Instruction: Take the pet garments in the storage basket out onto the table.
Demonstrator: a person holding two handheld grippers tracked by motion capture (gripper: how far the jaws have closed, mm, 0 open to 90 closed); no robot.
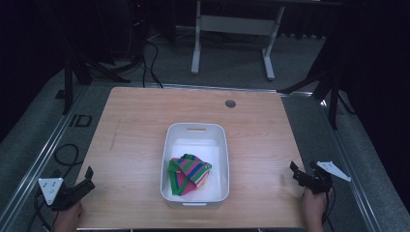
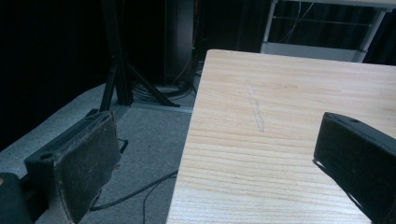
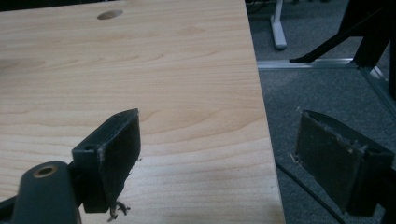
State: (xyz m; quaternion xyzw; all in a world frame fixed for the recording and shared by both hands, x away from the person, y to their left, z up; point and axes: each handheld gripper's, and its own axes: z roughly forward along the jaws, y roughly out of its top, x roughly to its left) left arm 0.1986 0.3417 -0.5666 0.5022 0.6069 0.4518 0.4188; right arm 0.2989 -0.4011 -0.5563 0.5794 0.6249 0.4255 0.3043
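A white plastic bin (image 1: pixel 168 159) stands in the middle of the wooden table (image 1: pixel 135 125). Inside it lies a folded cloth (image 1: pixel 188 172) striped in green, pink, blue and orange. My left gripper (image 1: pixel 88 180) hovers at the table's front left corner, open, with nothing between its jaws. Its own view has the jaws (image 2: pixel 210 158) straddling the table's left edge. My right gripper (image 1: pixel 300 174) sits at the front right edge, open and empty. Its jaws (image 3: pixel 219 154) straddle the table's right edge.
A round cable hole (image 1: pixel 230 103) is set near the table's far edge. A white desk frame (image 1: pixel 232 29) stands on the grey carpet behind. Black tripod legs (image 1: pixel 329 82) flank both sides, and cables (image 1: pixel 67 154) trail on the floor at left.
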